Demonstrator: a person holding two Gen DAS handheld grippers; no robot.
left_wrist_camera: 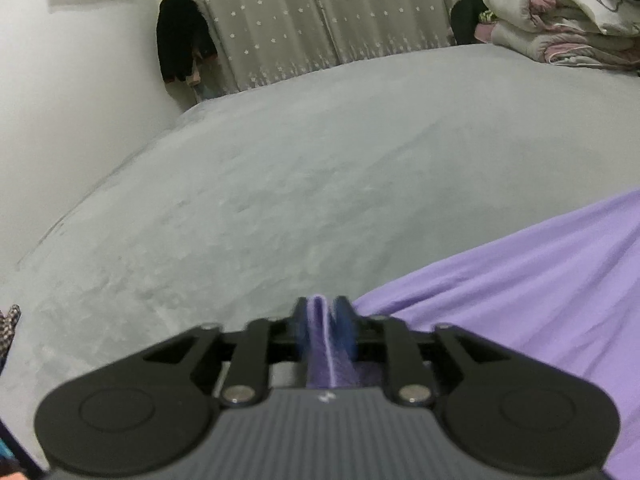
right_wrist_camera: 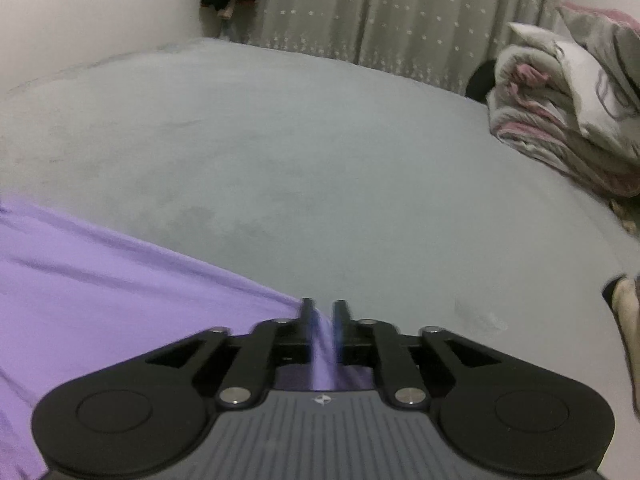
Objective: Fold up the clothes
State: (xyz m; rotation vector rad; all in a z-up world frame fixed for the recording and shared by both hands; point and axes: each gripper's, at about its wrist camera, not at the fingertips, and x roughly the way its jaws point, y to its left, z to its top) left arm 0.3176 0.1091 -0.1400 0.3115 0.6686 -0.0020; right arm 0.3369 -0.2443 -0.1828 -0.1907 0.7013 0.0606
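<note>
We are holding a purple garment [left_wrist_camera: 540, 280] by two spots along its edge, one in each gripper. Our left gripper [left_wrist_camera: 324, 320] is clenching a fold of the purple cloth between its two fingers; the fabric is standing up in a narrow ridge between the blue pads [left_wrist_camera: 344, 320] and running back toward the gripper body. From there the garment is spreading off to the right of that view, pulled into long, shallow creases over the grey bed [left_wrist_camera: 280, 184].

Our right gripper [right_wrist_camera: 322, 316] is also grasping the garment [right_wrist_camera: 100, 300]: a thin strip of purple is passing between its nearly closed fingers, and the rest of the cloth is stretching away to the left in that view, again with drawn creases. So the garment is hanging or lying between our two grippers, at the near edge of the bed; we cannot tell whether its middle is touching the bed cover.

The far part of the bed is lying bare up to the star-patterned curtains [left_wrist_camera: 320, 20]. A heap of folded quilts [right_wrist_camera: 568, 120] is sitting at the bed's far right corner, well apart from the garment. A dark piece of clothing [left_wrist_camera: 182, 48] is hanging near the curtains beside the white wall [left_wrist_camera: 72, 100].
</note>
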